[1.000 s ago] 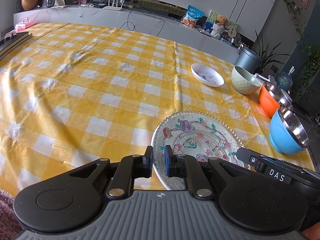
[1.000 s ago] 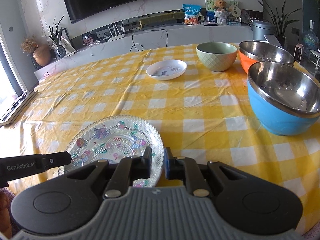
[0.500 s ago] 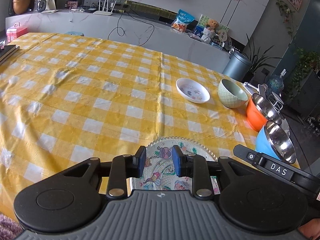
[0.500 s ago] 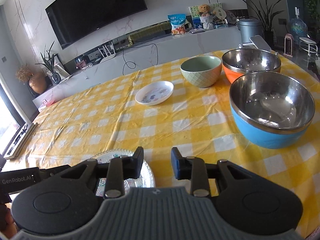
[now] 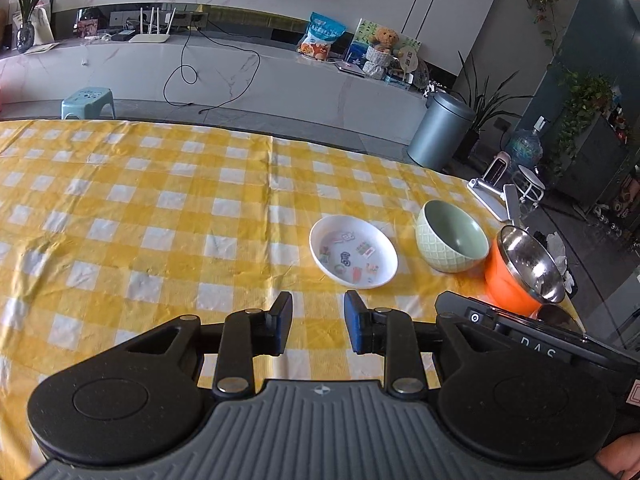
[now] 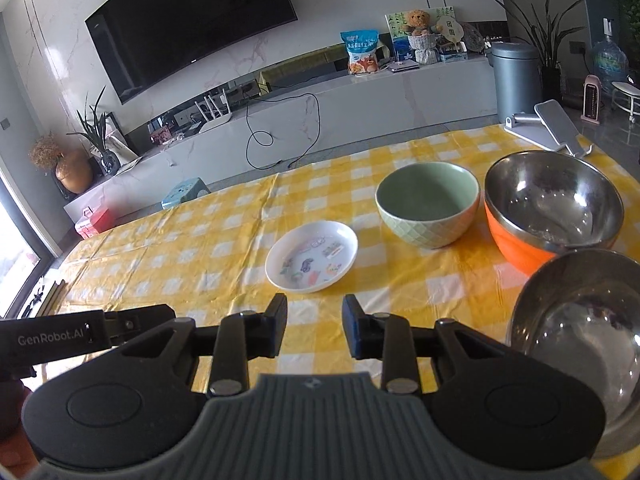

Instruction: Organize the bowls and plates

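— Lifted away from glass plate, gone from view. Left gripper (image 5: 318, 328)?
— Spread wide, holding nothing (same for right gripper (image 6: 314, 326)).
— White plate (image 5: 353, 257)?
— Just ahead on checked tablecloth (image 5: 132, 216), beside green bowl (image 5: 452, 242).

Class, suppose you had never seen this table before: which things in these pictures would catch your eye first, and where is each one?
Probably the orange bowl with its shiny steel lining, at the right of the yellow checked tablecloth, with a green bowl just left of it. Left again lies a small white plate with cartoon pictures, straight ahead of the right gripper, whose jaws stand open.
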A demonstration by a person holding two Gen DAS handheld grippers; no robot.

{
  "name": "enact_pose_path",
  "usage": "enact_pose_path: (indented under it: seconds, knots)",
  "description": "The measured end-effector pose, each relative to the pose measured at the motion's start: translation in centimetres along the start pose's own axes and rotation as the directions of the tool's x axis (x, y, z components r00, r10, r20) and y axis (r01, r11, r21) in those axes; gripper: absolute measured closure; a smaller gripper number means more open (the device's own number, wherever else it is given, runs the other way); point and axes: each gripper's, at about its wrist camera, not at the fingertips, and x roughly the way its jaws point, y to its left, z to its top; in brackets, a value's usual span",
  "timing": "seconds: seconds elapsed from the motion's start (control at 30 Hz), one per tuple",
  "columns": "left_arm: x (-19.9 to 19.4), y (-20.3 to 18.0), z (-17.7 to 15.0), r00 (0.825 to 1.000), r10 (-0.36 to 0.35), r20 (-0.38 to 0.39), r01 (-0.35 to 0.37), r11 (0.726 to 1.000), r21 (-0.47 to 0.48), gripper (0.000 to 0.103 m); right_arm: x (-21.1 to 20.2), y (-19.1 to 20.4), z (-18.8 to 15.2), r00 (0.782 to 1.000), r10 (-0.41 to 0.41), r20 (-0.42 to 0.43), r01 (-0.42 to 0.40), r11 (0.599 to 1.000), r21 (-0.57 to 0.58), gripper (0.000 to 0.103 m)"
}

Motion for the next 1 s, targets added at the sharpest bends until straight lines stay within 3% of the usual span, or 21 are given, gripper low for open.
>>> enact_pose_path:
  seconds: [0.3, 0.47, 0.63, 0.87, 1.0]
  knots:
    - [7.6, 1.3, 1.7, 0.997, -0.048, -0.054, 0.045, 0.997, -0.063, 0.072, 6.5, -1.5, 2.3, 0.996, -0.043, -0.073, 0.048, 0.996, 0.071, 0.073]
    - [10.1, 1.7, 2.4, 0.997, -0.031, -0.064, 0.025, 0.996, -0.082, 0.072, 8.5, -2.4, 2.8, 0.994, -0.049, -0.095, 0.06, 0.991, 0.12, 0.074]
    - [10.8, 2.1, 2.5, 0.998, -0.025, -0.064, 0.02, 0.996, -0.087, 0.072, 9.6, -2.5, 2.5, 0.992, -0.065, -0.107, 0.079, 0.988, 0.131, 0.083]
    - [10.9, 0.8, 2.5, 0.997, -0.019, -0.075, 0.018, 1.0, -0.023, 0.094, 9.7, -2.8, 2.4, 0.993, -0.044, -0.109, 0.06, 0.986, 0.154, 0.094]
    - [10.5, 0.0, 2.2, 0.998, 0.008, -0.068, -0.006, 1.0, 0.024, 0.094, 9.5, -2.5, 2.2, 0.993, -0.046, -0.104, 0.062, 0.987, 0.149, 0.099]
